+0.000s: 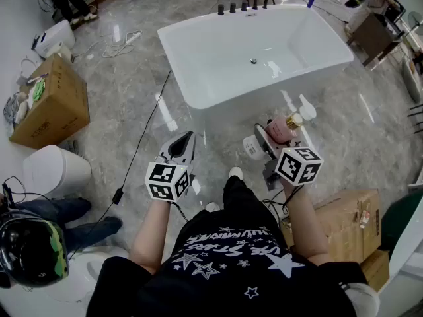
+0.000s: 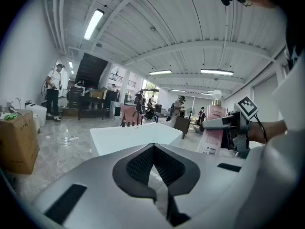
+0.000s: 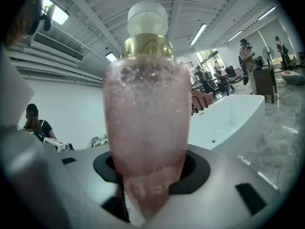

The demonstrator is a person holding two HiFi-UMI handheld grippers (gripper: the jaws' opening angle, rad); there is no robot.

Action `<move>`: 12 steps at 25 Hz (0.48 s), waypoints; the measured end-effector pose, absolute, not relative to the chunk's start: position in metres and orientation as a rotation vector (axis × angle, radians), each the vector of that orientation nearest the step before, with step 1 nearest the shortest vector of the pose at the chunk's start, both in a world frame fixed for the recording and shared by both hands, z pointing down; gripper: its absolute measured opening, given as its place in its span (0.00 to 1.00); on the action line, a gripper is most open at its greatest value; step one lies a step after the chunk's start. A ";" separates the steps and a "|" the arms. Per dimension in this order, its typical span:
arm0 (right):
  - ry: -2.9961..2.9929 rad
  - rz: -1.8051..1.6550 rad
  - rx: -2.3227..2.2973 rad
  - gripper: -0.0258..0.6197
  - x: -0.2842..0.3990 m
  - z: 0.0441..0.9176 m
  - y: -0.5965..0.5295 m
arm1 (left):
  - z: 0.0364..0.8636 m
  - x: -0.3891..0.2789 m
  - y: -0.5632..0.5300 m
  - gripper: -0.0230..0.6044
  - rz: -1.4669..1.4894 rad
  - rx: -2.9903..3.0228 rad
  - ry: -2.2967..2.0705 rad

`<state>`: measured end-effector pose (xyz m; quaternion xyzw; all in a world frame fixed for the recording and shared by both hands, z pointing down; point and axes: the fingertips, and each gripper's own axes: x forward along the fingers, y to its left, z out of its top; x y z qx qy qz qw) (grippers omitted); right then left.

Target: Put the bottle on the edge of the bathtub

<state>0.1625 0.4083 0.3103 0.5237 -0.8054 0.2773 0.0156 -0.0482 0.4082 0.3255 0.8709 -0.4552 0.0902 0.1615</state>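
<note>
Marble floor (image 1: 132, 104) w/ a glossy finish fills a big open workroom. White bathtub (image 1: 218, 58) stands mid-floor, taps (image 1: 241, 5) along its far rim. Cardboard boxes sit left (image 1: 53, 101) & right (image 1: 344, 220) of the person, well apart from the tub.

Left gripper (image 1: 182, 147) hangs low w/ jaws together, nothing in them (image 2: 152, 149). Right gripper (image 1: 271, 137) is clamped on the pink bottle (image 1: 283, 128) low on its body (image 3: 145, 118), gold collar & white cap (image 3: 147, 18) up top. Bottle is in the air, short of the tub, near its front right corner; not on the rim yet.

Risks, as I judge them: the rim looks narrow & slick, though the head view is too distant to tell how flat it is. Tall bottle, low grip, so it's prob. top-heavy. Setting it down tilted or off-centre, or letting go early, could tip it into the tub or onto the floor.
</note>
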 end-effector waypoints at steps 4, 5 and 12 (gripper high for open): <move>-2.509 0.862 1.618 0.38 0.158 0.306 0.413 | 0.324 -0.054 0.416 0.06 0.255 2.474 -1.311; -2.511 0.864 1.615 0.38 0.157 0.305 0.415 | 0.324 -0.056 0.419 0.06 0.253 2.470 -1.305; -2.485 0.901 1.615 0.38 0.153 0.312 0.433 | 0.332 -0.062 0.443 0.06 0.241 2.450 -1.260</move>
